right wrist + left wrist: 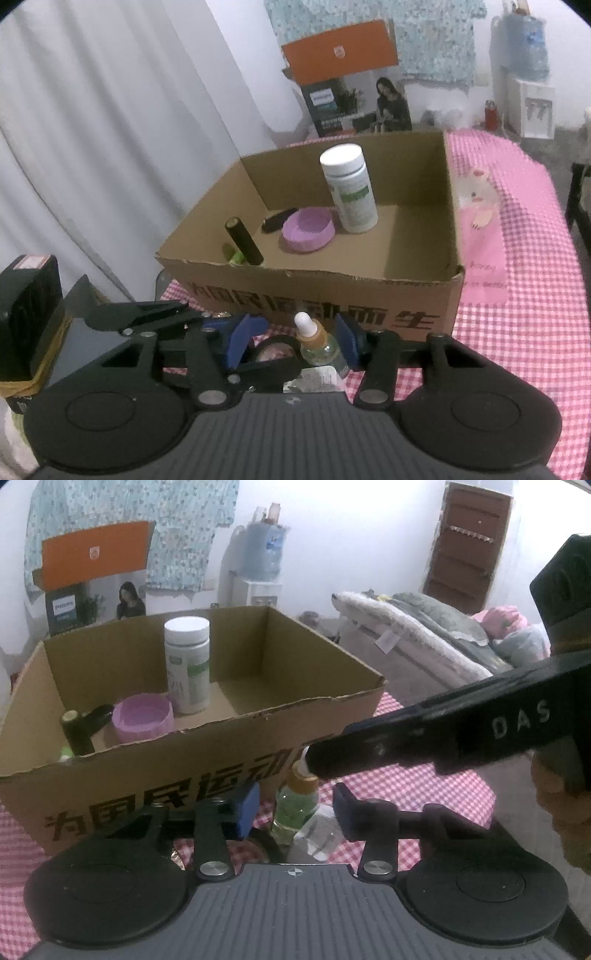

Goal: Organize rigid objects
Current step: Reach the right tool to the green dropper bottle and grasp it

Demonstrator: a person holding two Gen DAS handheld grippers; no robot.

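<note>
A cardboard box with black printed characters on its near wall sits on a table covered by a pink checked cloth, filling the middle of both views. Inside it, a tall white bottle with a green label stands upright toward the back, a shallow purple round dish lies just beside its base, and a dark cylinder leans in the near-left corner by a small green item. In front of the box, at lower centre of the frame, a small dropper bottle with a white tip, amber collar and clear body stands upright on the cloth. The right tool straddles it with blue pads either side; its right pad seems to be against the glass, while a gap shows on the left, so no grip is made. The left tool is open too, its blue pads either side of the same bottle in the left wrist view, not pressing it. A dark ring-shaped object lies just left of the bottle
</note>
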